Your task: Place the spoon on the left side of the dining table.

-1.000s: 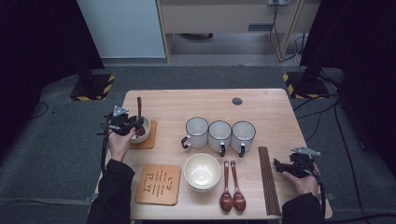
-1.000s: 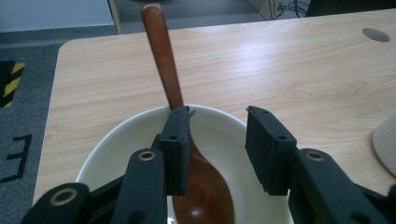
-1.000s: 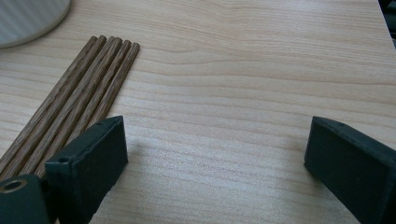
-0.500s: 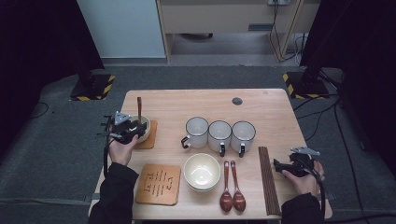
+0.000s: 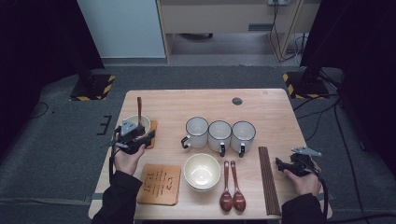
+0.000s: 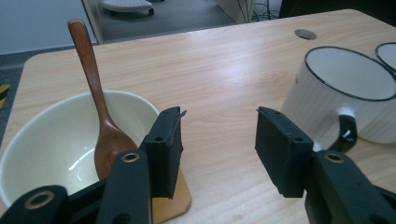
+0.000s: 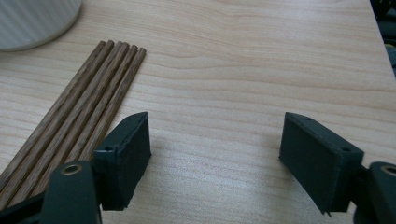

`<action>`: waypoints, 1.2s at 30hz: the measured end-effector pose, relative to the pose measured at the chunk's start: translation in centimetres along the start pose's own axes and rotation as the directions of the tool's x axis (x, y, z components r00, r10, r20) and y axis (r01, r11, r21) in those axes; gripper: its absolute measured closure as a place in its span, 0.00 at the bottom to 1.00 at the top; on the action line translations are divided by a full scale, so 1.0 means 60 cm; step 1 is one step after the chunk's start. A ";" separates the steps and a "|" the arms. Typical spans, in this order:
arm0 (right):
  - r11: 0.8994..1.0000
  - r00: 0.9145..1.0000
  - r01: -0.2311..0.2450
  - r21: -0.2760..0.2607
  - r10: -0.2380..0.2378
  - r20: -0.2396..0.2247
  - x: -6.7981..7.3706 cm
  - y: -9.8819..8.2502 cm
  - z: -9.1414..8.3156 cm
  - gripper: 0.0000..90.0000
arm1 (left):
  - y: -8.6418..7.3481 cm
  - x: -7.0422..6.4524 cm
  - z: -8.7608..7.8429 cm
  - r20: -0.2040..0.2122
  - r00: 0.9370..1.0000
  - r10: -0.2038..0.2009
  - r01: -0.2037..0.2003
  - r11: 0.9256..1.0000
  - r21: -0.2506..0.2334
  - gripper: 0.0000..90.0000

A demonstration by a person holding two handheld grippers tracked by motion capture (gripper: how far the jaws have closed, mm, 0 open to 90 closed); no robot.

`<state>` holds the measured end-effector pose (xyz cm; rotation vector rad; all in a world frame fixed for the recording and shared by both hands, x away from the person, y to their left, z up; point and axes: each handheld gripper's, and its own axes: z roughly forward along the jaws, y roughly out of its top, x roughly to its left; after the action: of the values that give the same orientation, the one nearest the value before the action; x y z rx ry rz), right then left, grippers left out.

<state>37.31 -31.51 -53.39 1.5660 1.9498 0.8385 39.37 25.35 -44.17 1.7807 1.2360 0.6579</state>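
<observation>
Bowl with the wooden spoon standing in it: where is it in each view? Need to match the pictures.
High view: bowl with the spoon at the table's left side, on a wooden coaster, just beyond the left gripper.
Left gripper view: lower left, beside the left jaw, spoon leaning up out of it.
Right gripper view: not in it.
Shared landmark: the white mug nearest the bowl, at right in the left gripper view.

Three white mugs in row mid-table; empty bowl, two spoons, coaster in front.
</observation>
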 end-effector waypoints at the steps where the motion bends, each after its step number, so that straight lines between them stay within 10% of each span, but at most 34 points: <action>1: 1.000 1.000 0.009 -0.005 -0.009 0.000 0.000 0.001 -0.002 0.28 | -0.004 -0.003 -0.001 0.003 1.000 0.001 -0.001 1.000 0.001 0.55; 36: 0.999 0.994 0.011 -0.040 -0.015 -0.105 0.027 -0.006 -0.068 0.43 | -0.099 -0.042 0.037 0.032 0.997 0.070 -0.074 0.987 0.145 0.33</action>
<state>33.81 -30.61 -50.84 1.5129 2.0019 0.9666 37.36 23.15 -50.31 1.9565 1.2327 0.5953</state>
